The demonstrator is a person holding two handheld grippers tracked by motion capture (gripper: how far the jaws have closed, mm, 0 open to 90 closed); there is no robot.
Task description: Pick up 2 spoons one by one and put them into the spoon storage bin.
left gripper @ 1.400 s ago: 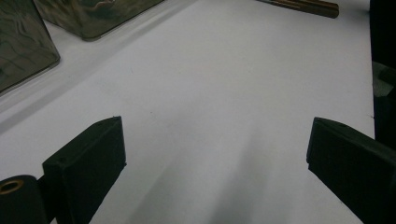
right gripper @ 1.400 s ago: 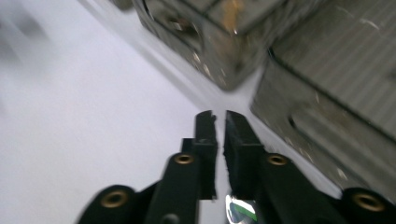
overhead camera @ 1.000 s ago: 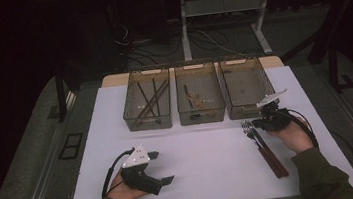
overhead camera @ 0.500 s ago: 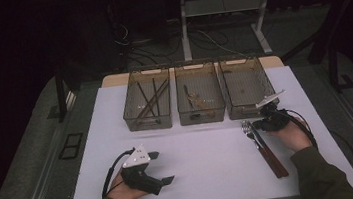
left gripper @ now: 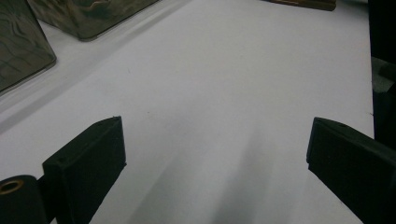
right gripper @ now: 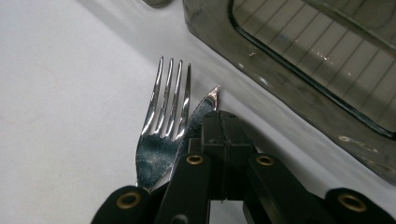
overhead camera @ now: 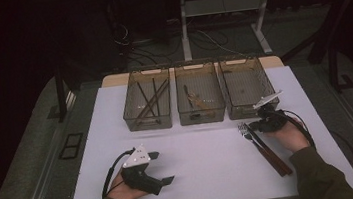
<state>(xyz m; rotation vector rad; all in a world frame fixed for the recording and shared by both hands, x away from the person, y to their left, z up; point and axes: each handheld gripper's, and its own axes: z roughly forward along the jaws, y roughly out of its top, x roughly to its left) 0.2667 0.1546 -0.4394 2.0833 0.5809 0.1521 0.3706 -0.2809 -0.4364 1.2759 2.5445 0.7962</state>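
right gripper [right gripper: 223, 122]: jaws pressed together above knife [right gripper: 201, 112], beside fork [right gripper: 161, 126], close to right bin [overhead camera: 248, 87] | left gripper [left gripper: 215, 154]: jaws wide apart, nothing held, bare table [overhead camera: 205, 146] ahead

A lab-like recording room is showing here: dark curtained walls are surrounding a white surface [overhead camera: 211, 161], cables [overhead camera: 208, 38] are trailing across the grey floor [overhead camera: 30, 161], and metal stand legs [overhead camera: 263, 37] are standing behind.

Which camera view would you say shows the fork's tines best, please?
The right gripper view: the fork lies close up, its four tines distinct. The high view shows it small on the table. The left gripper view doesn't clearly show it.
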